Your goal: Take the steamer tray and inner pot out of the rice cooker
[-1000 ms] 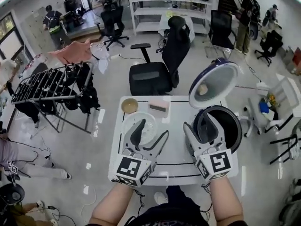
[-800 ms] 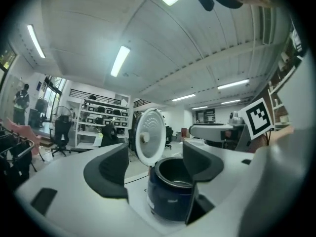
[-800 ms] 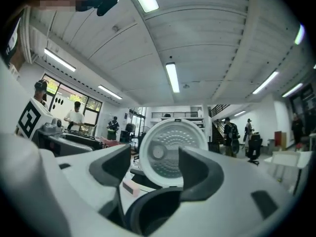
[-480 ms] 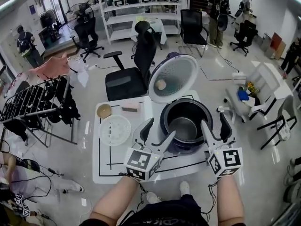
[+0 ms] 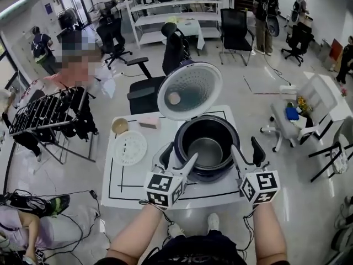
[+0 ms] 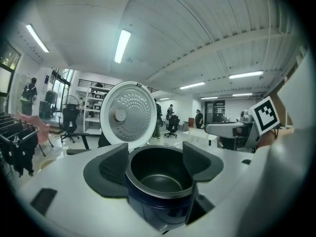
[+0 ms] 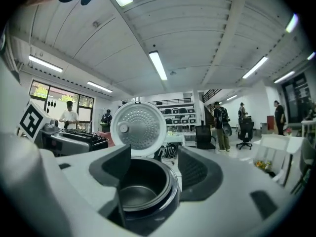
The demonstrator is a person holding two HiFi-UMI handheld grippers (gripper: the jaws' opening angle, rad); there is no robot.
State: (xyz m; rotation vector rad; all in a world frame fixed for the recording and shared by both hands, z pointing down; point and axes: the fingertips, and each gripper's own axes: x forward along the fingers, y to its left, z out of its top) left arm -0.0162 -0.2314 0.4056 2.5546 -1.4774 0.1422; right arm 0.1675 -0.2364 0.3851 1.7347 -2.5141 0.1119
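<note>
White counter [image 5: 132,181] with black lines on its top carries a dark rice cooker [image 5: 212,175] at its right half. The cooker's lid [image 5: 190,90] is swung up and back, its pale perforated inner face turned toward the person. The inner pot [image 5: 205,150] sits inside the cooker, dark and empty, its rim level with the cooker's mouth.

The steamer tray [image 5: 129,148], a round white perforated disc, lies flat on the counter to the left of the cooker, apart from it. Behind the tray, near the counter's far edge, stand a small tan bowl [image 5: 119,126] and a pinkish box [image 5: 148,123] side by side.

The left hand-held gripper [image 5: 176,158] is at the cooker's front left with its jaws spread wide. In the left gripper view the same gripper [image 6: 158,167] frames the inner pot [image 6: 158,181] between its two dark pads, and the lid [image 6: 127,113] rises behind. Whether a pad touches the rim cannot be told.

The right hand-held gripper [image 5: 246,150] is at the cooker's front right, jaws also spread. In the right gripper view this gripper [image 7: 153,174] has the inner pot [image 7: 136,194] between its pads, closer to the left one, with the lid [image 7: 138,127] upright beyond. Neither gripper pinches anything.
</note>
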